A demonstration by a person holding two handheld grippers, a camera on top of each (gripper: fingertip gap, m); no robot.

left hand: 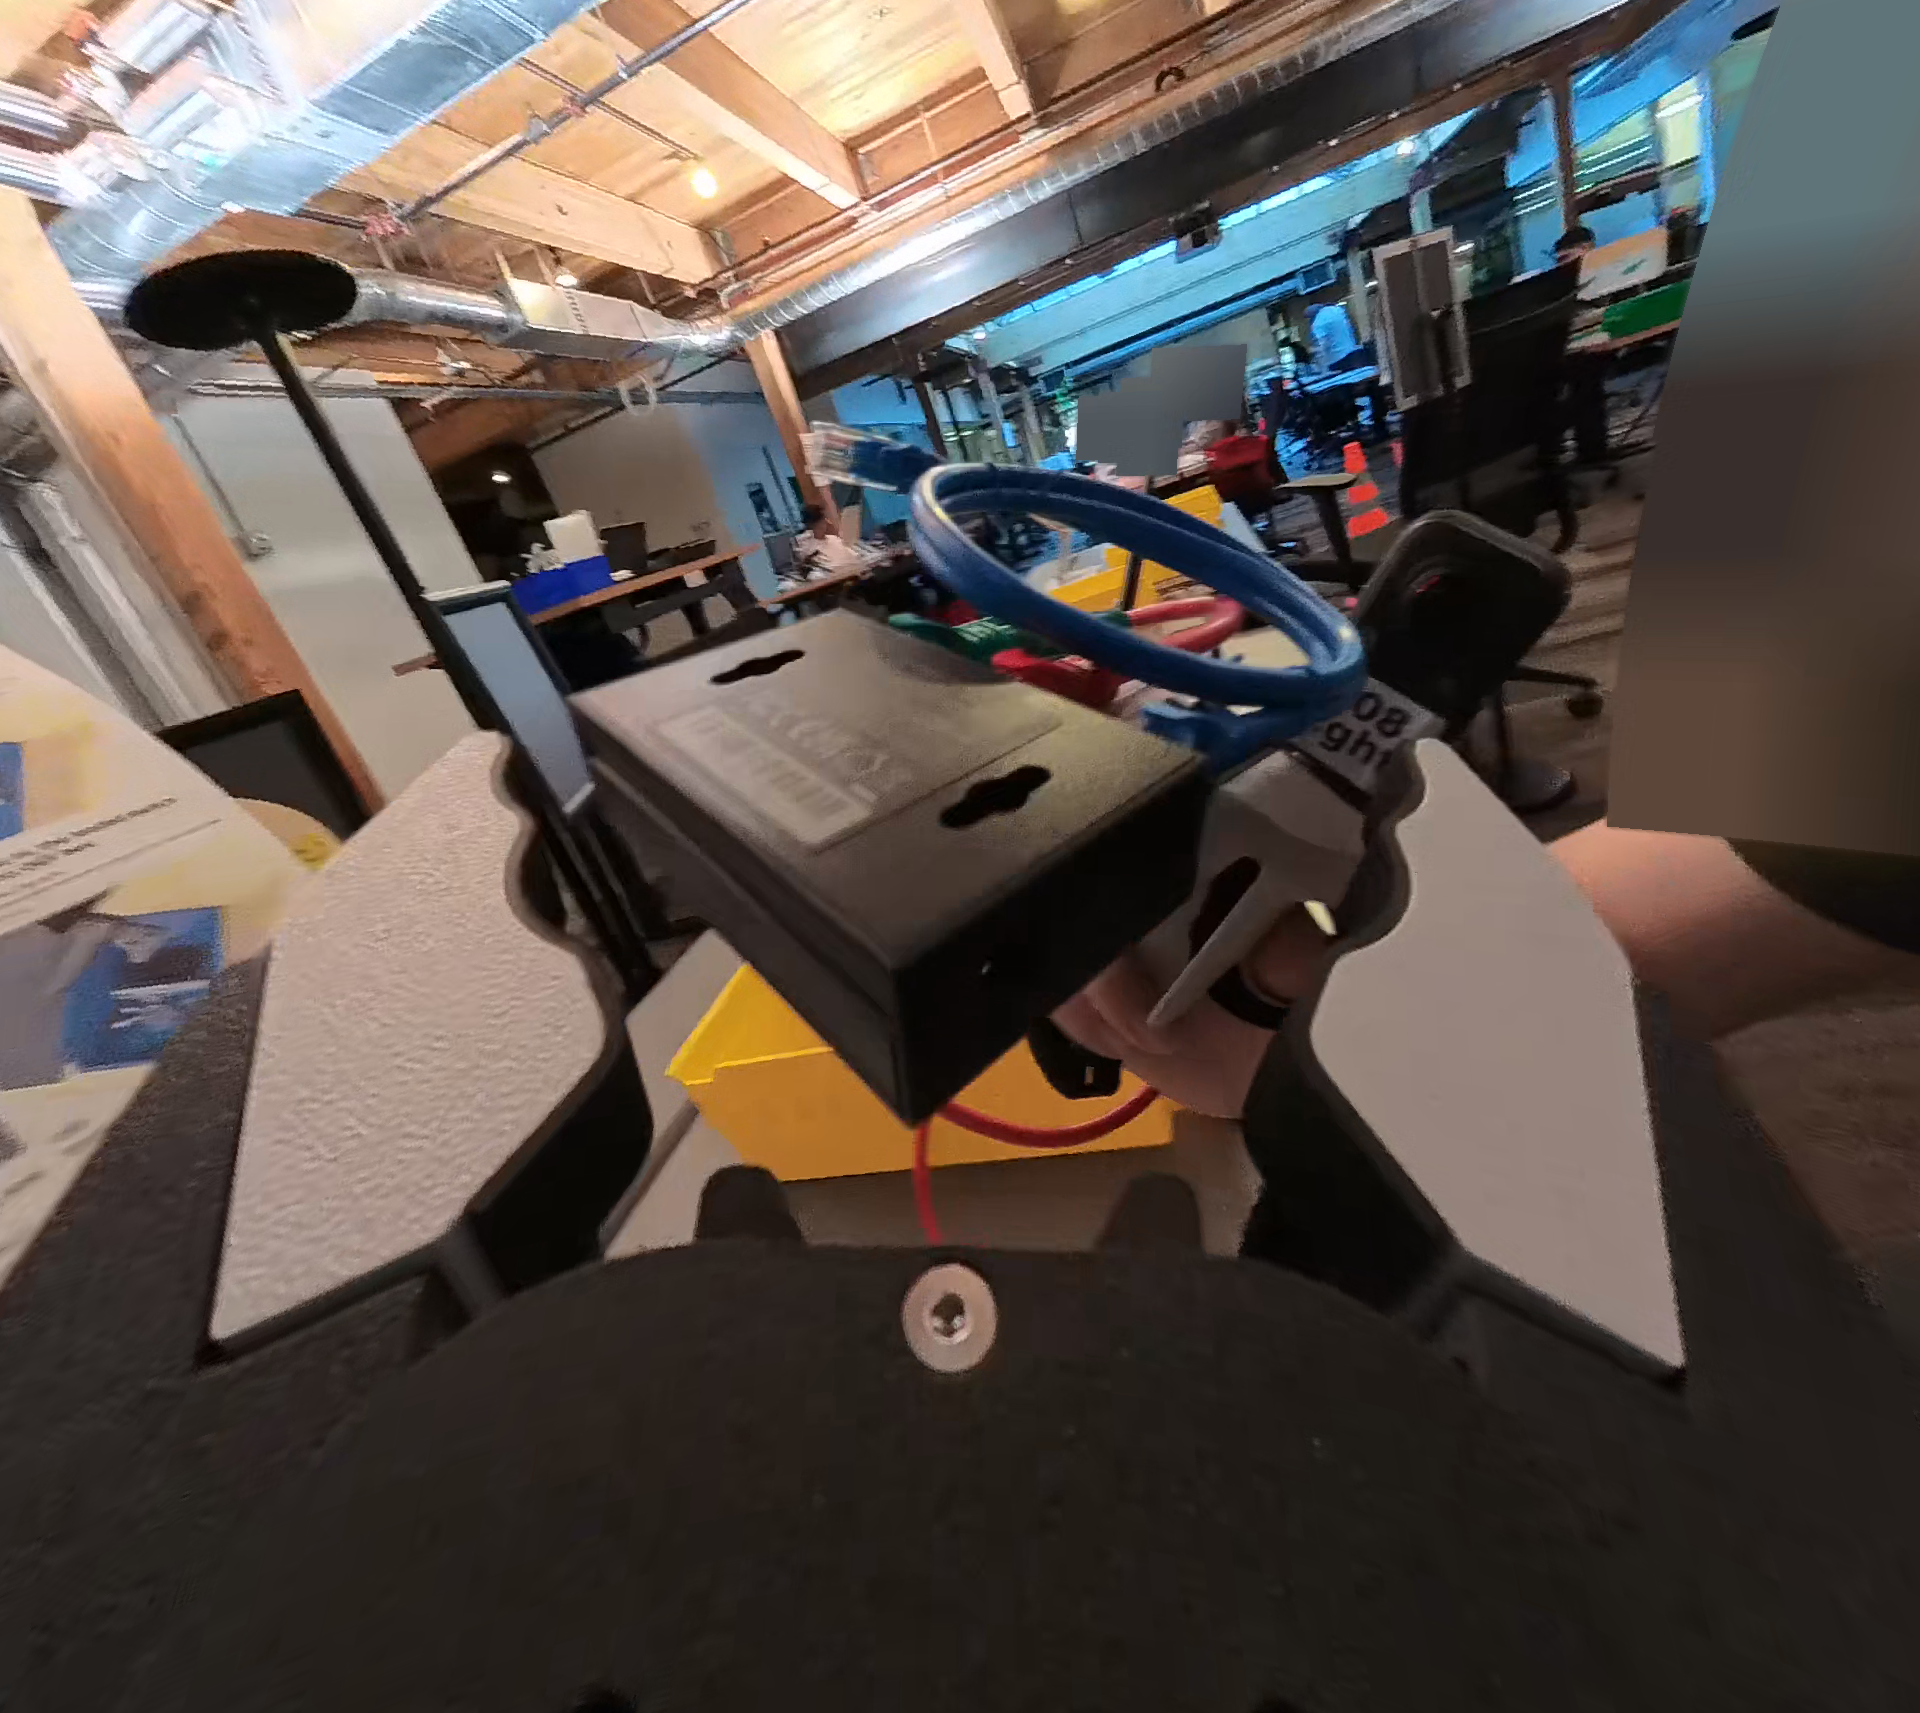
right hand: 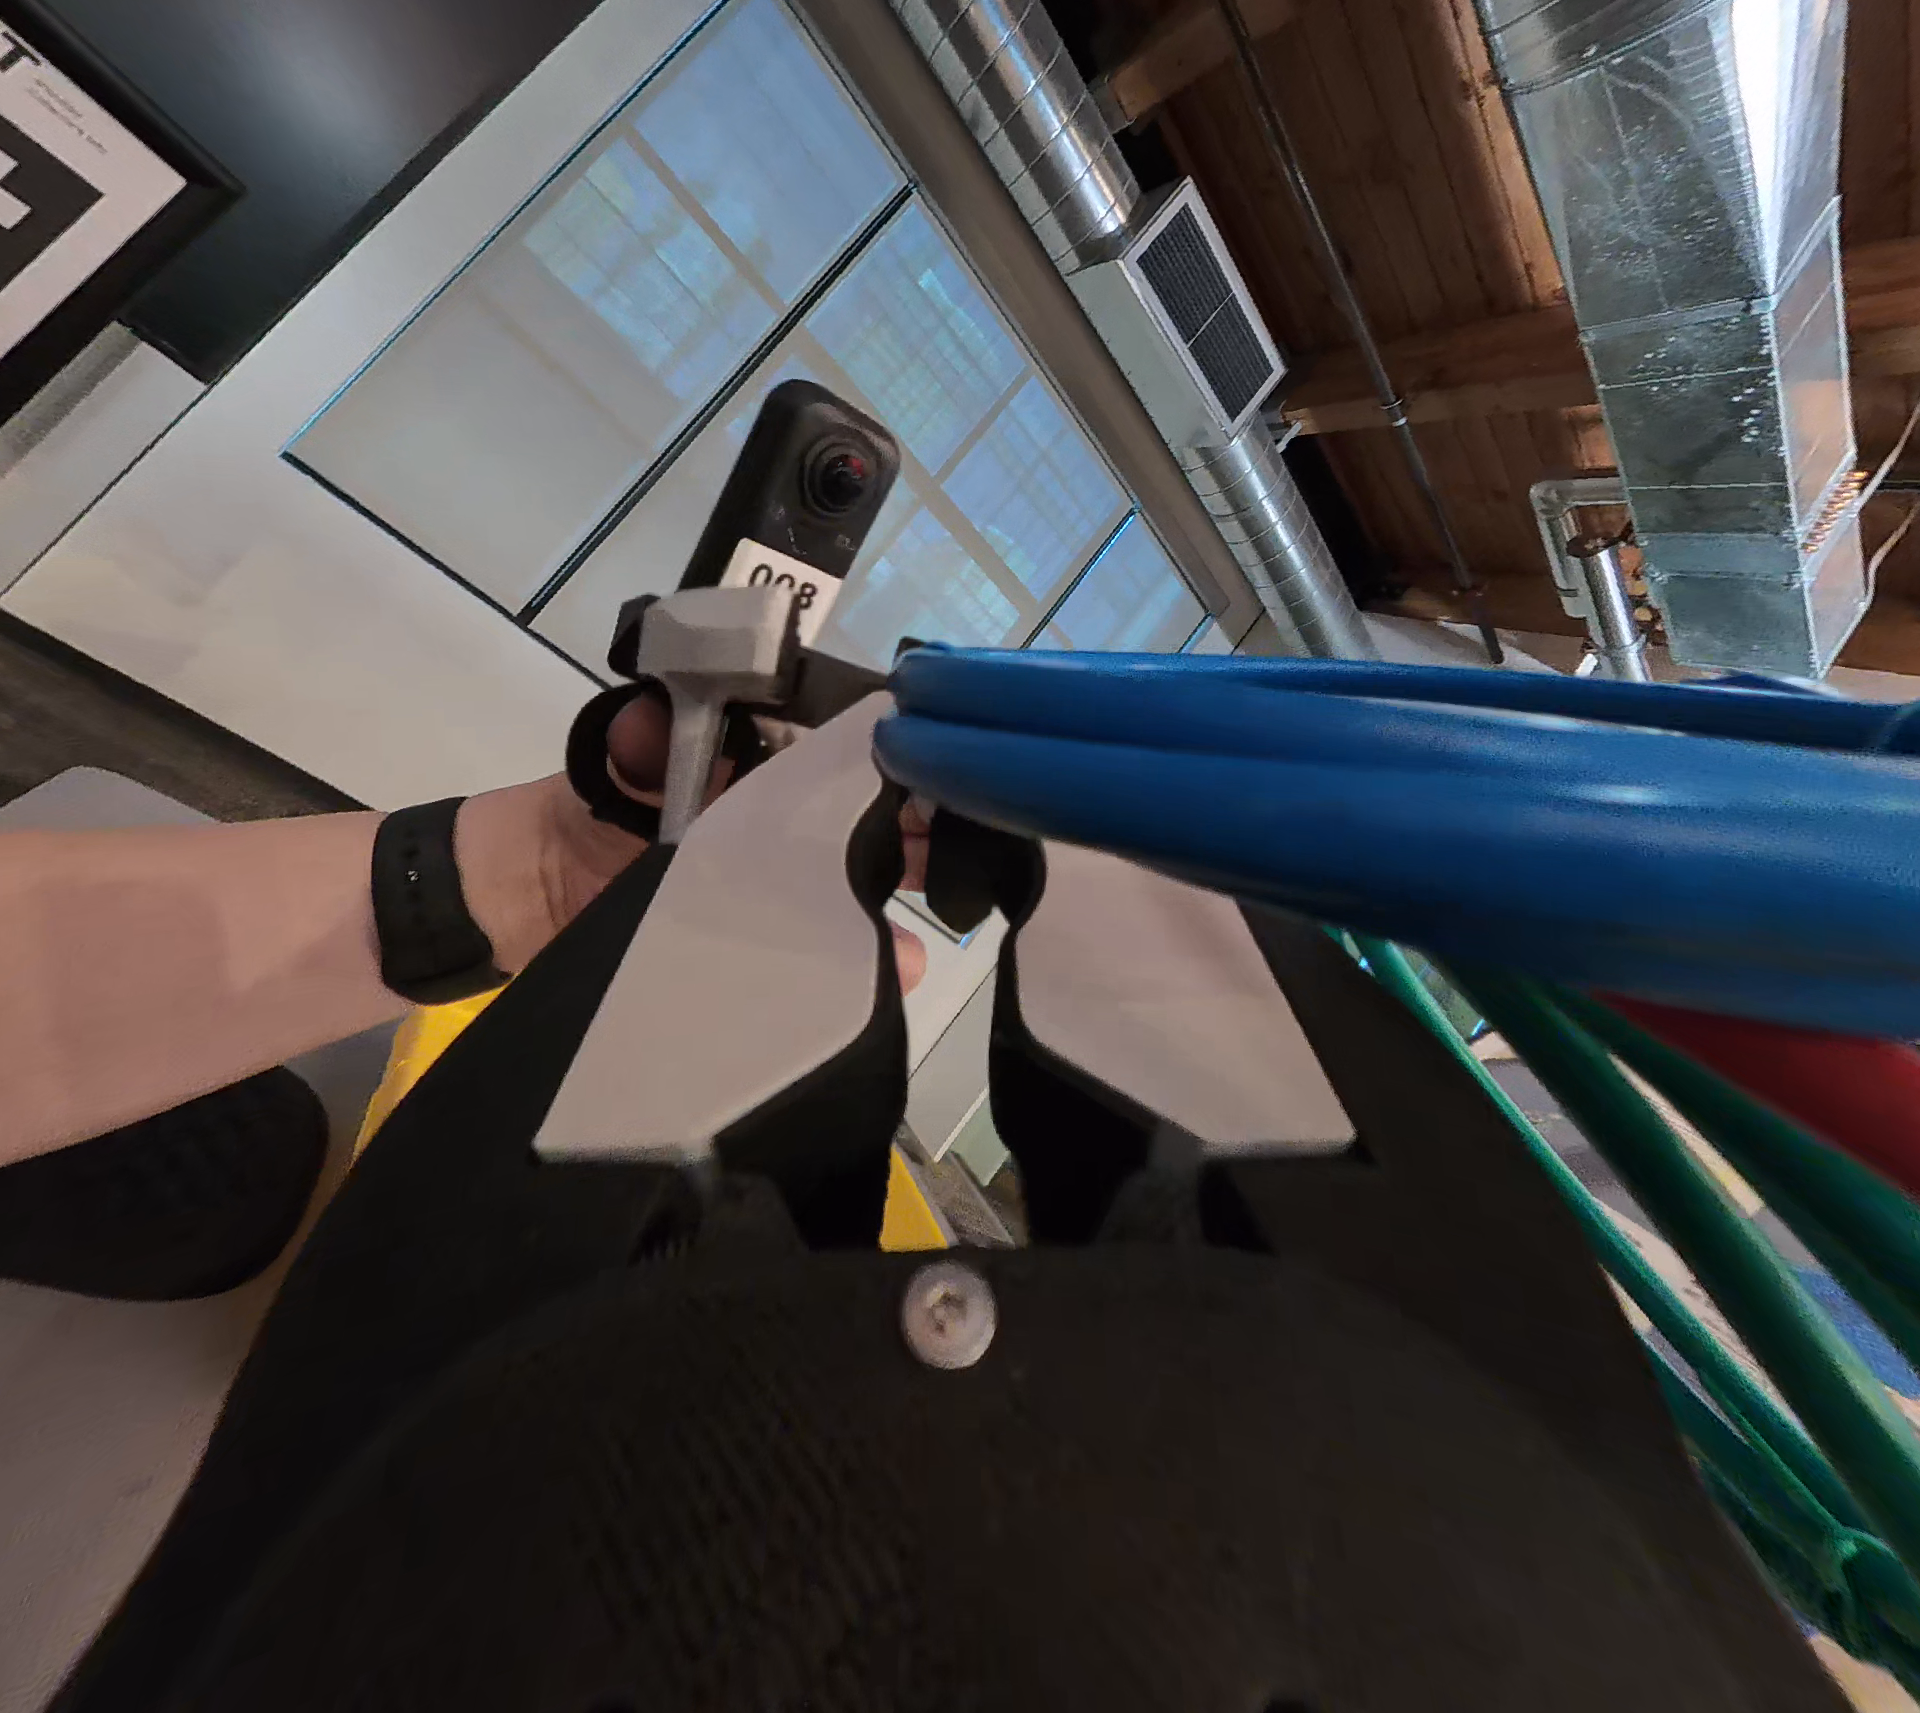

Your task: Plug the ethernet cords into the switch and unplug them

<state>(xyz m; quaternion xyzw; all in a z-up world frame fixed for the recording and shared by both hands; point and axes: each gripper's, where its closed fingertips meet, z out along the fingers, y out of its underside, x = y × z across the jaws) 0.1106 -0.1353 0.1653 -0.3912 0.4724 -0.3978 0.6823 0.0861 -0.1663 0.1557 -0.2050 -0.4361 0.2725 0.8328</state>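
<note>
Two grippers engaged | switch [left hand: 883,822] being clamped, underside up, between left gripper [left hand: 935,842] fingers | right gripper [right hand: 940,874] fingers nearly closed, contents unclear | blue cord [left hand: 1132,593] looping beside switch | advice: connector [left hand: 842,453] being squared to port before pushing

Between my left gripper's fingers [left hand: 582,842] the gap is filled: the black switch [left hand: 894,842] sits across it, underside up, no room left beside it. Blue ethernet cord [left hand: 1132,614] loops above the switch at centre right of the frame, barring approach from above. Behind it, red cord [left hand: 1195,624] and green cord [left hand: 966,635] crowd the far edge. Yellow bin [left hand: 831,1113] blocks the lower centre.

In the right wrist view, the narrow slot between my right gripper's fingers [right hand: 727,936] is closed off at the tips. Blue coil and green cord [right hand: 1714,1248] block the whole right side of the frame. Left side is open wall, save the other gripper [right hand: 717,655] and hand [right hand: 540,863].
</note>
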